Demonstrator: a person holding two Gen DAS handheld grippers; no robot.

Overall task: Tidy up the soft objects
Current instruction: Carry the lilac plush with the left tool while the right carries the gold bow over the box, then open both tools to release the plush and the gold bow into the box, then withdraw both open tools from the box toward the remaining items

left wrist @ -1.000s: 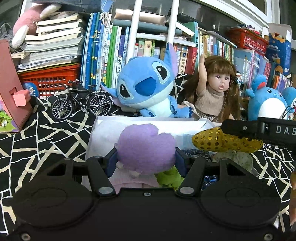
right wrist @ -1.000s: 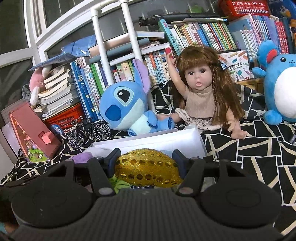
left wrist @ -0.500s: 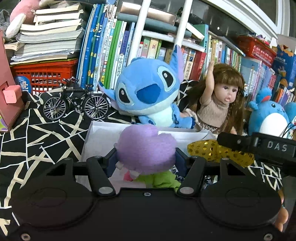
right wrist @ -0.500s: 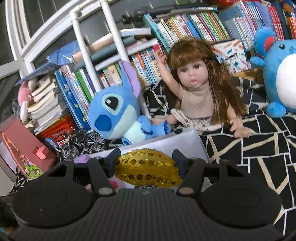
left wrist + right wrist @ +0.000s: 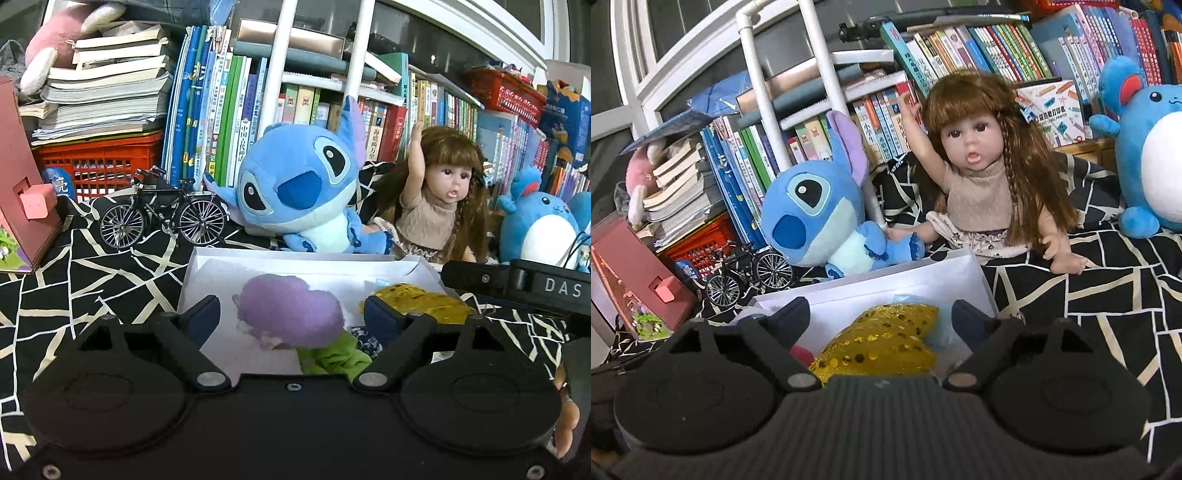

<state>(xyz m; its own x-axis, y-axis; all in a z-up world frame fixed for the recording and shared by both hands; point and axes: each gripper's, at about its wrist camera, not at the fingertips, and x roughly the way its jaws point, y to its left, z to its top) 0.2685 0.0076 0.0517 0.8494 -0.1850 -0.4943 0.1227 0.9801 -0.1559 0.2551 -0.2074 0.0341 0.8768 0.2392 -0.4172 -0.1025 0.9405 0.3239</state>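
Nearest the left camera, the left gripper [image 5: 291, 314] stands with its jaws apart, having just been opening; the purple plush [image 5: 291, 314] lies between them, clear of both pads, resting in the white box [image 5: 192, 280] on a green soft thing [image 5: 336, 356]. The right gripper [image 5: 881, 325] has likewise just been opening, and its jaws stand wide either side of the gold sequin cushion [image 5: 882, 343], which lies loose in the same box, beside a pale blue soft thing [image 5: 940, 332].

The step in hand looks like the release: both soft things are dropped into the box. The next move probably calls for drawing both grippers back and up without snagging fabric, then going for another soft thing.

The purple plush is rounded, its longer side running across the left view, slightly uphill to the left. The cushion's long axis runs diagonally in the right view, from near left to far right.

Behind the box sit a blue plush [image 5: 295, 192] and a doll [image 5: 439, 206] against books.
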